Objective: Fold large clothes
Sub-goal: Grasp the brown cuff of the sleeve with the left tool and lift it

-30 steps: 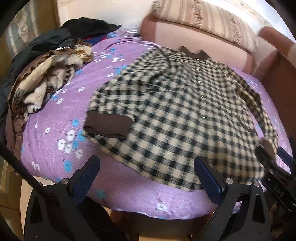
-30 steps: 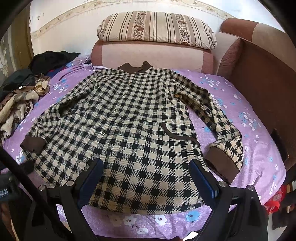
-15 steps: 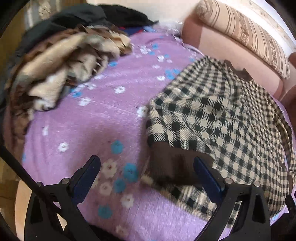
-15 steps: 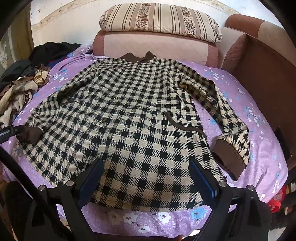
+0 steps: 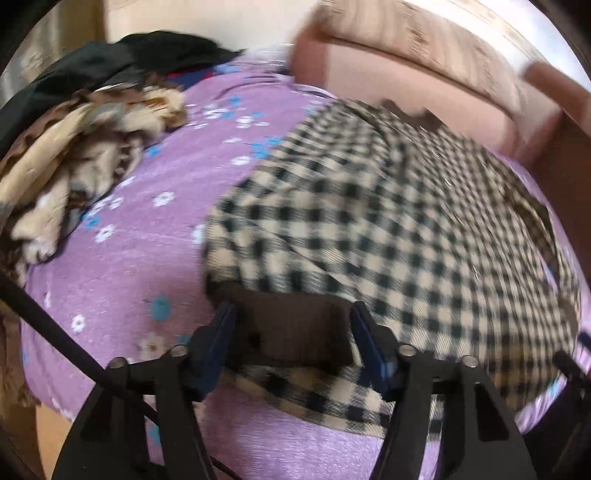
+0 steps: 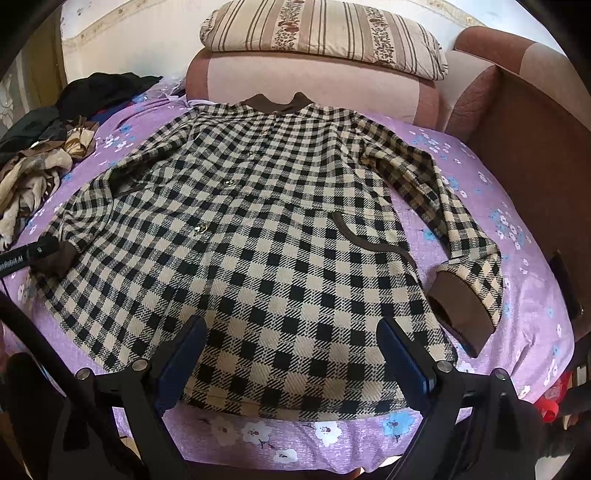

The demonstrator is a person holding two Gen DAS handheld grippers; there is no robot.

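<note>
Motion blur smears the left wrist view, leaving contact between left gripper (image 5: pixel 291 325) pads and brown cuff (image 5: pixel 295 328) undeterminable.

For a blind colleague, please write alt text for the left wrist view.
The left gripper has its jaws closing around the brown cuff of a checked coat spread on a purple floral sheet. A heap of other clothes lies beyond, left.

One checked coat (image 6: pixel 258 240), one striped pillow (image 6: pixel 321 33), two brown cuffs (image 6: pixel 461 314), one clothes heap (image 6: pixel 33 177).
</note>
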